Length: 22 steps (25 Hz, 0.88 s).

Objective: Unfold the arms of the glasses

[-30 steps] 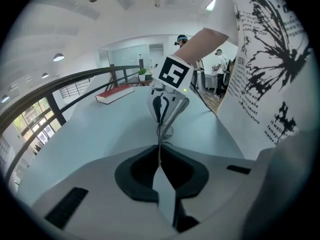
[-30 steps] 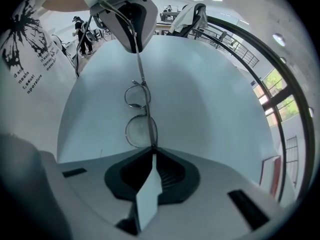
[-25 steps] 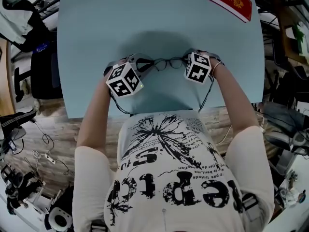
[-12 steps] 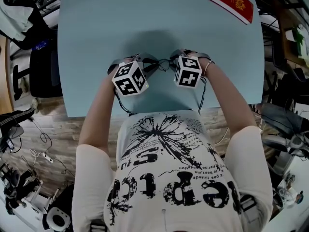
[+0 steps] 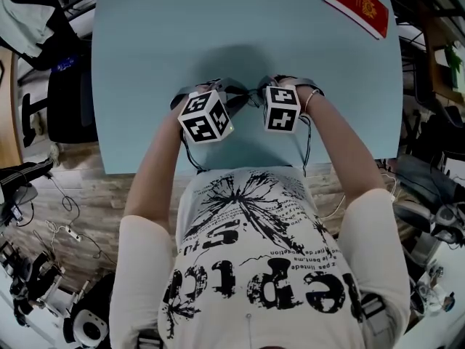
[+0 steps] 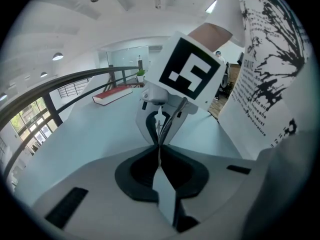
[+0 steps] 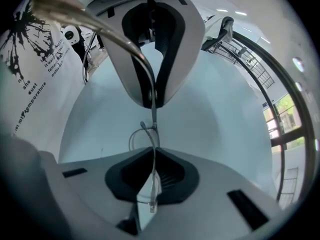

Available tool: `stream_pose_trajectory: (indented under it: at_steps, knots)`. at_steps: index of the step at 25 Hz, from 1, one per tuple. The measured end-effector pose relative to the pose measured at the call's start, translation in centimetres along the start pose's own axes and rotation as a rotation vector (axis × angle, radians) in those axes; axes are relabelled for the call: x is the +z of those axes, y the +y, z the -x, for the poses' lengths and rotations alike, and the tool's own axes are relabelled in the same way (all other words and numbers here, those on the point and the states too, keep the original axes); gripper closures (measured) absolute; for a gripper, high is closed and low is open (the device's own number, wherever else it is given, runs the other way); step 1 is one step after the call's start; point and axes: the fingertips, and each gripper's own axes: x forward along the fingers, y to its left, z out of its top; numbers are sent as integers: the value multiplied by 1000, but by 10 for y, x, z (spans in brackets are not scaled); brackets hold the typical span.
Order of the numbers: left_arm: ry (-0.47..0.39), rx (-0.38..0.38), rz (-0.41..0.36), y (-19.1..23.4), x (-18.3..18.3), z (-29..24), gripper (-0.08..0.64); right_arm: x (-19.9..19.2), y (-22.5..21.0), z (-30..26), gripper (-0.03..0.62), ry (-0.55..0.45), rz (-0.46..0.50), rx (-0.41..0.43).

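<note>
Thin dark-rimmed glasses [image 5: 247,95] hang between my two grippers just above the light blue table [image 5: 167,35], mostly hidden by the marker cubes. My left gripper [image 5: 231,97] is shut on a thin wire part of the glasses; in the left gripper view its jaws [image 6: 159,147] meet on that wire. Close beside it, my right gripper [image 5: 263,93] is closing, with the glasses' frame wire held between its jaws [image 7: 153,149]. In the right gripper view a lens [image 7: 142,136] shows just beyond the jaws. One arm of the glasses [image 7: 90,18] runs up to the left.
A red book [image 5: 360,6] lies at the table's far right corner. The near table edge runs just under my forearms. Chairs, cables and equipment stand on the floor at both sides.
My right gripper has moved left, close to the left one. The glasses, which stretched in plain sight between the cubes, are now mostly covered. The left gripper has stayed in place.
</note>
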Motion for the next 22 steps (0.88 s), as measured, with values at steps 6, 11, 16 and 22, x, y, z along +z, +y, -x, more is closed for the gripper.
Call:
stream_pose_trajectory:
  at_steps: [6,11,16,22]
  knots:
    - [18,2,-2,1,-4,1,534,0,-1,17,567,-27,-4,-60]
    - [51,17,-3,1,-4,0,534,-5,-3,38,571,-63,-17,-129]
    - [80,37,5,4,-3,-3,534,-15,-2,58,572,-94,2,-176]
    - [128,73,42,7,-2,-6,534,-34,-1,82,572,-160,-12,-199]
